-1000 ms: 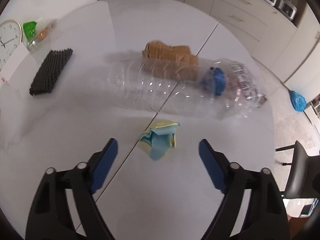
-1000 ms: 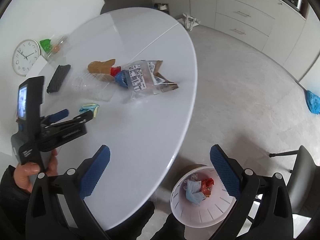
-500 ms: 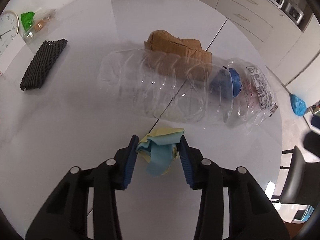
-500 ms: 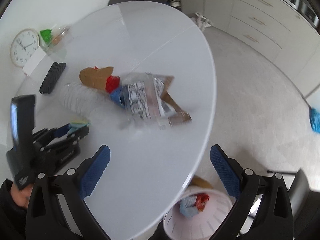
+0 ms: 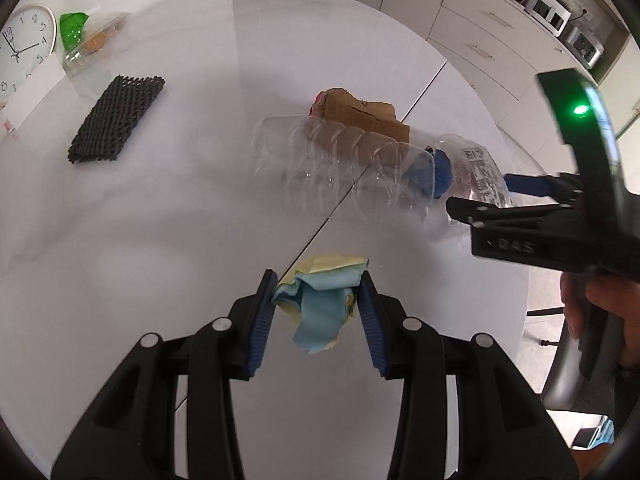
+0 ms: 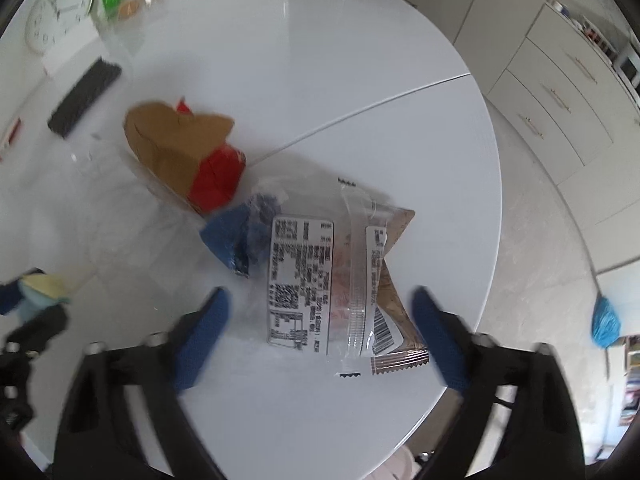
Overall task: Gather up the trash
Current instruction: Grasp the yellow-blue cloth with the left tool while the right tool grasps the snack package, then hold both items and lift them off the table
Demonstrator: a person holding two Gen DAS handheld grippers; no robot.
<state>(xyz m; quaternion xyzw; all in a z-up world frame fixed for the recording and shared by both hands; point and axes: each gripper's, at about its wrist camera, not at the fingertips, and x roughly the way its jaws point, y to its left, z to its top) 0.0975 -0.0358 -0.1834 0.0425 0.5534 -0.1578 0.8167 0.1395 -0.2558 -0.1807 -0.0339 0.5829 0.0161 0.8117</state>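
1. The left wrist view alone shows the left tongs (image 5: pixel 318 308) clamped on a crumpled wad of yellow and blue paper (image 5: pixel 320 300), both blue pads pressing its sides above the white surface (image 5: pixel 180 220).
2. The right wrist view alone shows the right tongs (image 6: pixel 320 332) astride a clear printed wrapper (image 6: pixel 340 280) lying flat near the surface edge; their jaws have just been closing, the pads stand apart from the wrapper, nothing gripped.
3. The same view reveals red packaging (image 6: pixel 216 178) behind the brown cardboard piece (image 6: pixel 168 144).
4. A crushed clear plastic bottle (image 5: pixel 340 172) lies across the seam between the paper wad and the cardboard, its blue cap (image 5: pixel 440 174) beside the wrapper.
5. A black mesh mat (image 5: pixel 116 118) and a wall clock (image 5: pixel 24 44) sit at far left, well apart.
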